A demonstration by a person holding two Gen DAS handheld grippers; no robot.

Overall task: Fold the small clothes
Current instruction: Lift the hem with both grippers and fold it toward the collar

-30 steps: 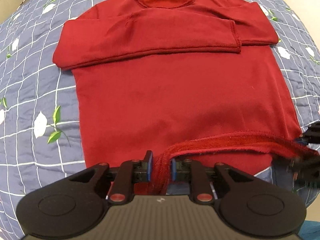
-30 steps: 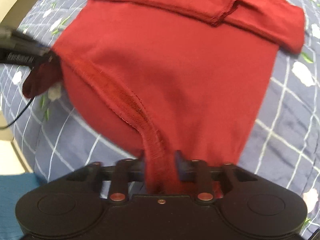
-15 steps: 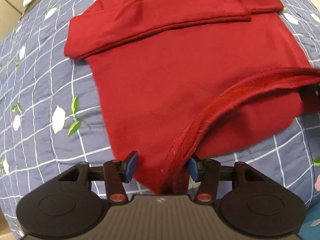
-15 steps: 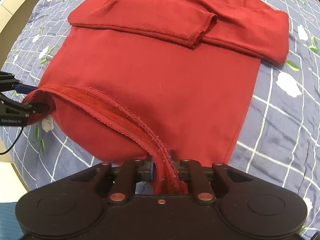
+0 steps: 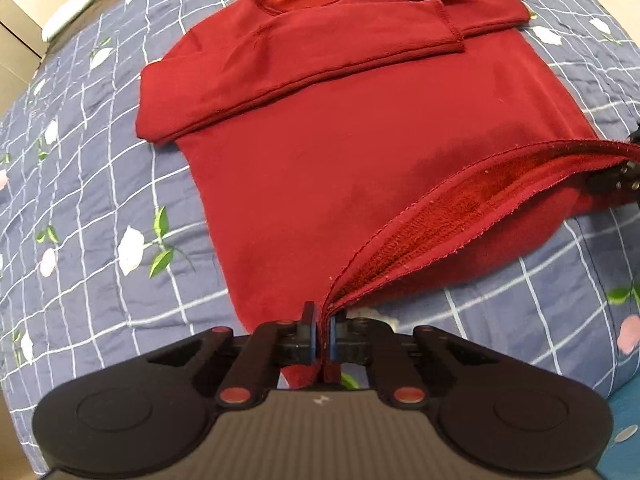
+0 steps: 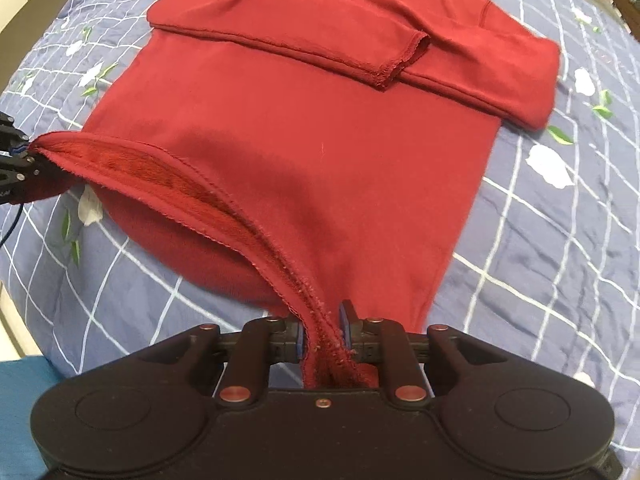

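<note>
In the left wrist view, the red sweater fills the centre and top of the frame, lying flat on the floral quilt with both sleeves already folded across the chest below the collar; the left gripper at bottom centre is clenched on the hem, whose fleecy inside shows as it stretches toward the right edge. What remains — judging by the layout — is carrying that hem up to the collar. In the right wrist view, the right gripper at bottom centre likewise grips the hem's other corner, the band running to the left gripper at the left edge. Compared with half a second ago, the left jaws have gone from spread wide to pinched tight, and the hem is lifted higher and tauter.
</note>
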